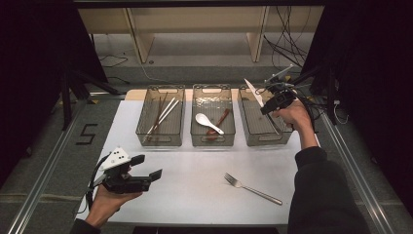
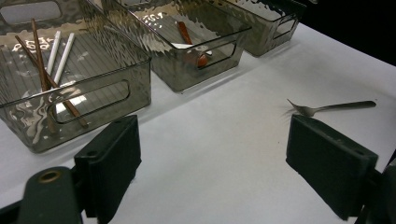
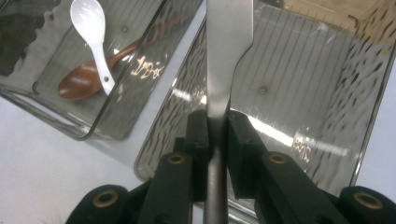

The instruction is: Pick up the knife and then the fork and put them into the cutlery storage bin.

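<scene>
- Metal knife (image 3: 227, 56) was pinched by the right gripper (image 3: 217, 128) above the right-hand bin (image 1: 253, 127).
- Left gripper (image 1: 146, 168) was held spread wide, nothing gripped, above the white table (image 1: 195, 170).

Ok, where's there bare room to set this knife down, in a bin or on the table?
The right-hand smoky plastic bin under the right gripper and its metal knife lies empty. The white tabletop is bare between the left gripper and the metal fork. The bins with chopsticks and spoons are crowded.
</scene>
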